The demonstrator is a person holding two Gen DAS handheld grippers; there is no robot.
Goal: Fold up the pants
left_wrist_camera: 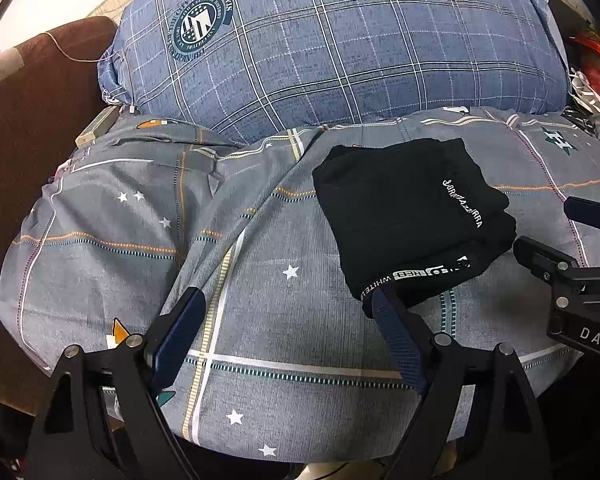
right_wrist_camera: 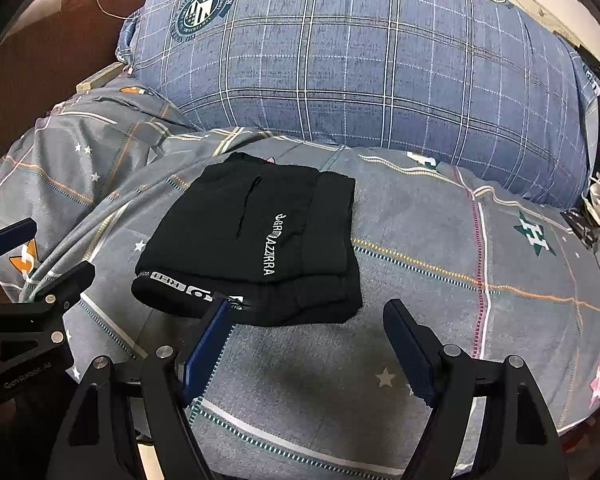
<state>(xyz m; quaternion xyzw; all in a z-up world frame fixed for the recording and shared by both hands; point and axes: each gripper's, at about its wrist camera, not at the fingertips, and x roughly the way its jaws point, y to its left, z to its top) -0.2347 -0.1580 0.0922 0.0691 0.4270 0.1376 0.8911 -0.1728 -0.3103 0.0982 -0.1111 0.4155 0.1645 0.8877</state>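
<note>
The left hand-held gripper (left_wrist_camera: 288, 300) stands wide open with nothing between its fingers, only bedding showing in the gap; its right finger (left_wrist_camera: 396, 328) overlaps the near printed edge of the pants in the picture, though whether it touches the cloth cannot be told. The right hand-held gripper (right_wrist_camera: 308, 320) is likewise spread wide and empty, its left finger (right_wrist_camera: 208, 340) reaching up to the near hem of the pants and its other finger over bare bedding. By size: the grey star-patterned duvet (left_wrist_camera: 260, 320) covers the bed and makes the whole working field, rumpled into ridges on its left part and smoother to the right of the pants, where there is broad free room. Behind it the blue checked pillow (left_wrist_camera: 340, 48) closes off the far edge, lying just beyond the pants. A brown upholstered piece (left_wrist_camera: 32, 120) bounds the left side. The black pants (right_wrist_camera: 252, 240) lie folded into a compact, roughly square bundle near the middle of the duvet, white lettering on top, a printed waistband along the near edge, layered folds showing at the right edge.
</note>
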